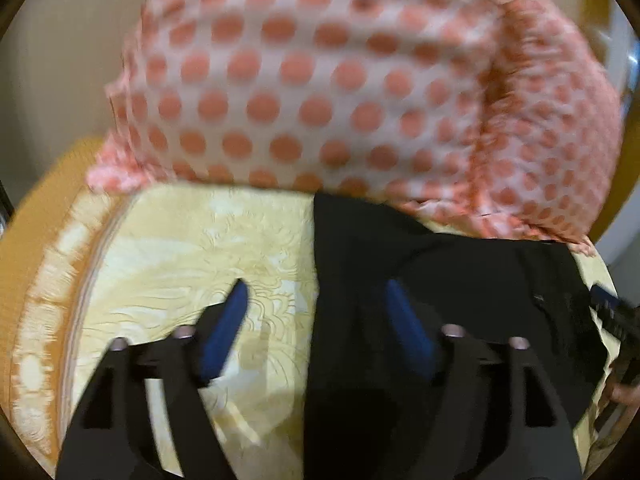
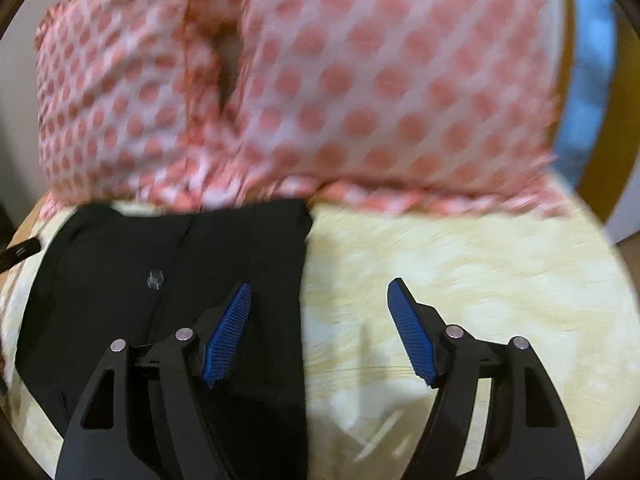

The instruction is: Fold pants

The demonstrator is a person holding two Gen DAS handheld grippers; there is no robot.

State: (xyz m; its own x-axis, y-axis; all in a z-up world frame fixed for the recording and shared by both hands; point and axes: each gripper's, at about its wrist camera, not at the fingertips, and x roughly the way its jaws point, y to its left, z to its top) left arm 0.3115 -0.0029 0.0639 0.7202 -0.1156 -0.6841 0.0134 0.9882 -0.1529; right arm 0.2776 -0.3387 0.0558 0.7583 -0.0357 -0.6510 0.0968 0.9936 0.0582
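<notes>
The black pants (image 2: 168, 288) lay at nine o'clock already folded narrow, but both the left gripper (image 1: 316, 328) and right gripper (image 2: 320, 328) were released, so further folding seemingly remained.

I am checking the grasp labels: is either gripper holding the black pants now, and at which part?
Nothing is held. The left gripper and the right gripper are both open above the edges of the black pants, with no cloth between the fingers.
</notes>
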